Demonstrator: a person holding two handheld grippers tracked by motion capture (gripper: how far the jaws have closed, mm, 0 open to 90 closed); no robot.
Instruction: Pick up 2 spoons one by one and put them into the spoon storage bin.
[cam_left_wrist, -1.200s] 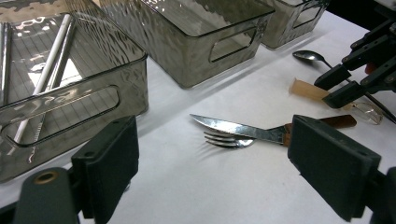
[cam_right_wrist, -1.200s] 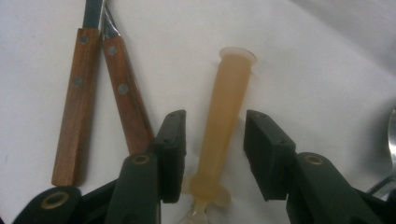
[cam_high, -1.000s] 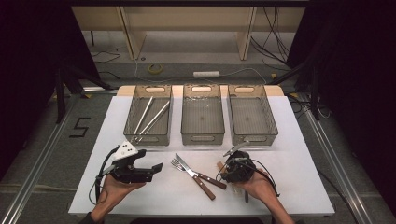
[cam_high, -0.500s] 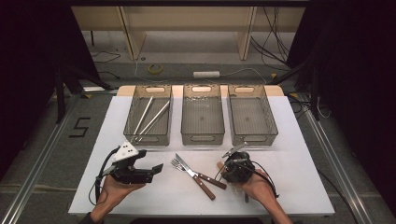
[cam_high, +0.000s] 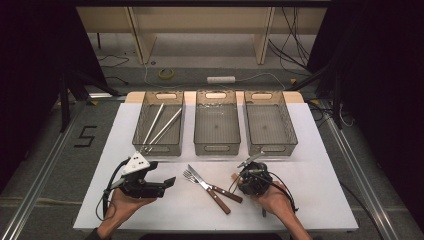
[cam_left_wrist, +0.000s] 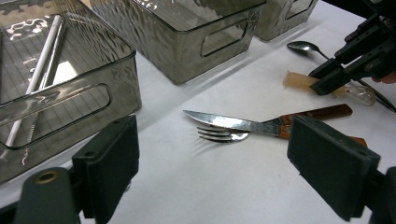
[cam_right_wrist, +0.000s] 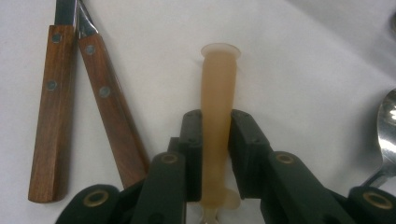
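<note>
We are at the grasping step: our right claw (cam_right_wrist: 215, 154) points down at the table and its jaws have just been closing around the tan handle (cam_right_wrist: 217, 116) of a small utensil, which lies flat on the white table (cam_high: 310, 150). In the right gripper view the two pads (cam_right_wrist: 191, 154) sit tight against either side of that handle, so we judge the grip as made, or all but made. The handle runs straight out ahead of the claw, its flared end beyond the jaw tips; two wooden handles, of the knife (cam_left_wrist: 233, 123) and the fork (cam_left_wrist: 219, 135), lie just to one side of it, and a metal spoon (cam_right_wrist: 387, 135) lies to the other, apart from the claw. Our left claw (cam_high: 162, 184) rests in the other hand with its jaws wide apart and nothing between them, facing the knife and fork. Three trays (cam_high: 217, 145) stand beyond both claws, the left one already holding long sticks (cam_high: 160, 125). Next, we think, comes a clean lift straight up, keeping clear of the wooden handles, then a carry forward to one of the trays.
</note>
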